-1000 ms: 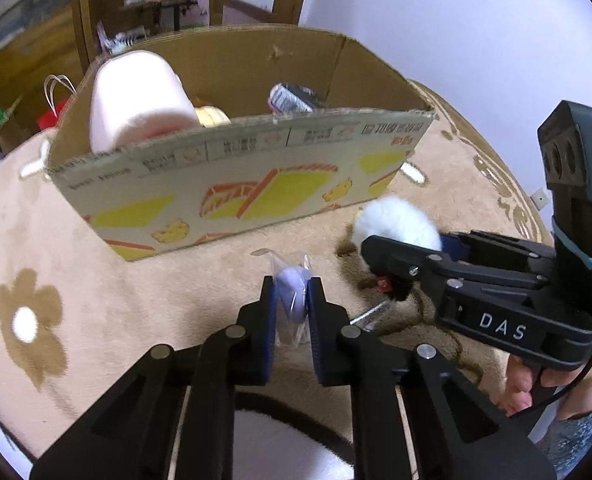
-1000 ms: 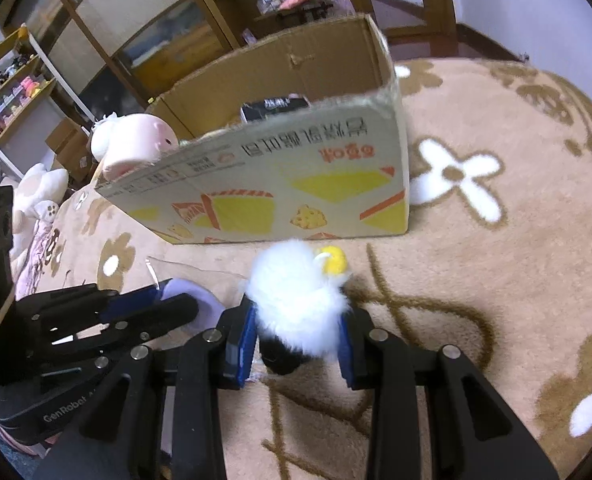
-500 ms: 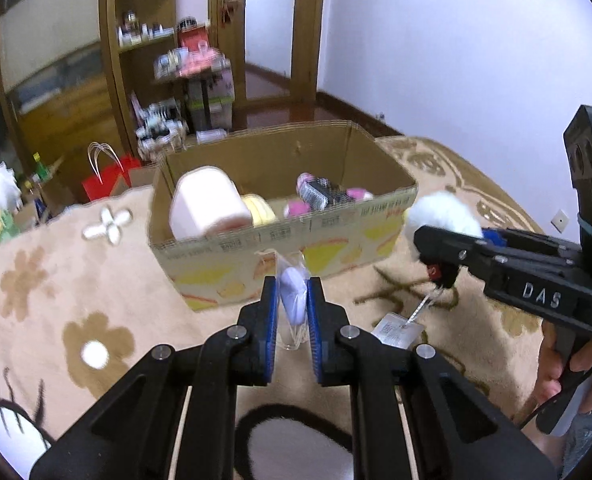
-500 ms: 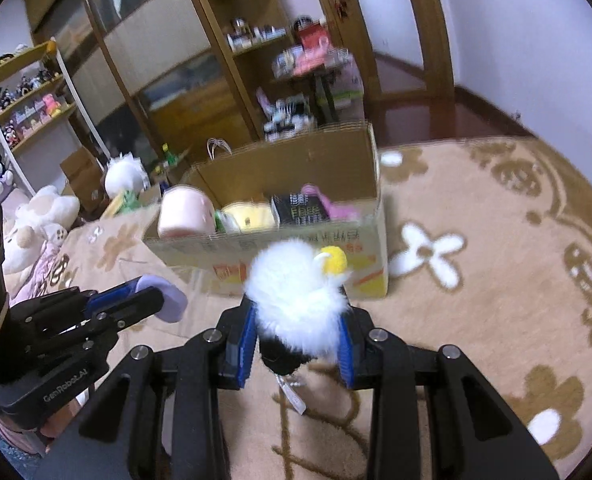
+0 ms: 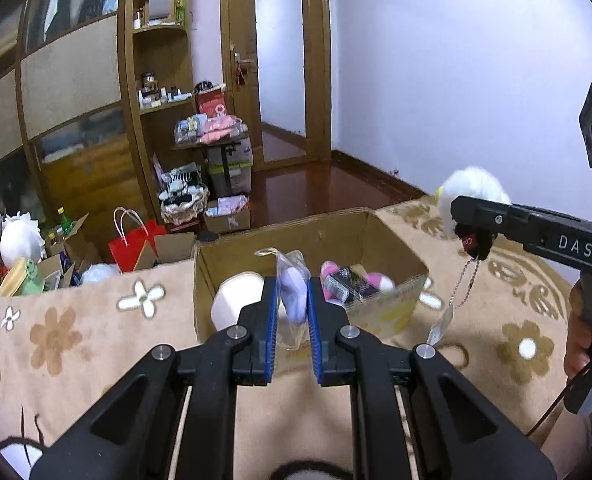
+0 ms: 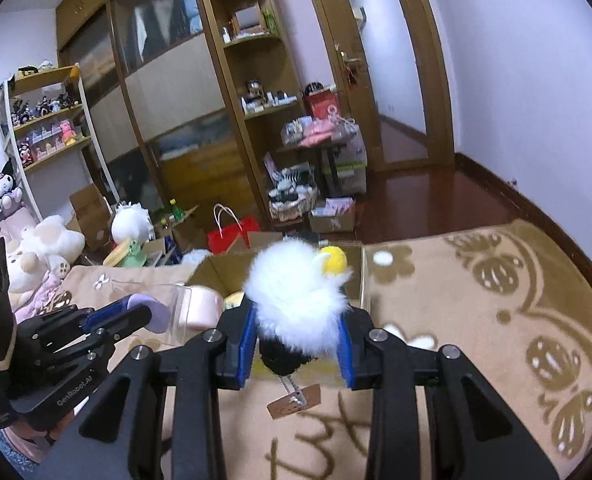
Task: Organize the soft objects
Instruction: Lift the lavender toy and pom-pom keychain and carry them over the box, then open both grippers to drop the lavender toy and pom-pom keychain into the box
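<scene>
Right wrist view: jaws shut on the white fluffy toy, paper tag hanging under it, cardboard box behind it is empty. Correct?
Not quite: the cardboard box is not empty. The left wrist view shows a pink roll-shaped plush and other items inside. The rest holds: the right gripper is shut on the white fluffy toy, with the paper tag hanging below.

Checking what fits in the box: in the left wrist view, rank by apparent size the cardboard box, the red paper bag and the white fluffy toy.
1. Cardboard box, clearly largest.
2. and 3. Red paper bag and white fluffy toy look alike; the toy sits nearer the camera, so unranked.
</scene>
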`<state>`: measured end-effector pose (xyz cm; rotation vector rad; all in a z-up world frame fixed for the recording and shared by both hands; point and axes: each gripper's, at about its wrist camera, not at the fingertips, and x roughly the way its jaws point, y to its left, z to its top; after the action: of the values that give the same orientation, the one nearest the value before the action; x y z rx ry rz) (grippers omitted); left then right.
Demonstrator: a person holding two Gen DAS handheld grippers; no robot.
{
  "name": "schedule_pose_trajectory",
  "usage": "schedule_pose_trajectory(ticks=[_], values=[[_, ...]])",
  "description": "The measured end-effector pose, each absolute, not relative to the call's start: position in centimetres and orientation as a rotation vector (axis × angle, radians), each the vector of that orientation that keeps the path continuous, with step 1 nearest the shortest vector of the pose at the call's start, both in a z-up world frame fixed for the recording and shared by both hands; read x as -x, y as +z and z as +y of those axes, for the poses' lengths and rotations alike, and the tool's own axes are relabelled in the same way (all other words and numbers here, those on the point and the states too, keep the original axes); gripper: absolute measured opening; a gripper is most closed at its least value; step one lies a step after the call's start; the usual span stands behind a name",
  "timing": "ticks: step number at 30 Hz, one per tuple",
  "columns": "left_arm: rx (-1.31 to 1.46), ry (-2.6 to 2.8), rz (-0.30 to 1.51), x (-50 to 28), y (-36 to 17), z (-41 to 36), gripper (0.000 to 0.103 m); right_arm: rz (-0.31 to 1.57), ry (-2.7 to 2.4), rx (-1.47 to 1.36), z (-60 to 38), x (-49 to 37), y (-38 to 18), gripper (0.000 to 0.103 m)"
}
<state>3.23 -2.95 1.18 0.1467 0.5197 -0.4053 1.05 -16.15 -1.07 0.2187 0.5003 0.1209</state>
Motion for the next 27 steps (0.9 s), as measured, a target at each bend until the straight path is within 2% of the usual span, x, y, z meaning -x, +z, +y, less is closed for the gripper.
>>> schedule_pose_trajectory(ticks=[12, 22, 27], values=[[-0.135, -0.402, 0.49, -9.2, 2.6, -5.3, 0.013, 0.452, 0.146, -0.219, -17.1, -7.1, 0.6, 0.036], [-0.129, -0.384, 0.604, -12.1, -0.6, -6.0, 0.013, 0.608, 0.169, -0.248, -16.6, -10.5, -4.2, 0.038], [-0.153, -0.345, 0.633, -12.1, -1.1, -5.6, 0.019, 0.665, 0.173, -0.236, -16.3, -10.7, -6.1, 0.041]])
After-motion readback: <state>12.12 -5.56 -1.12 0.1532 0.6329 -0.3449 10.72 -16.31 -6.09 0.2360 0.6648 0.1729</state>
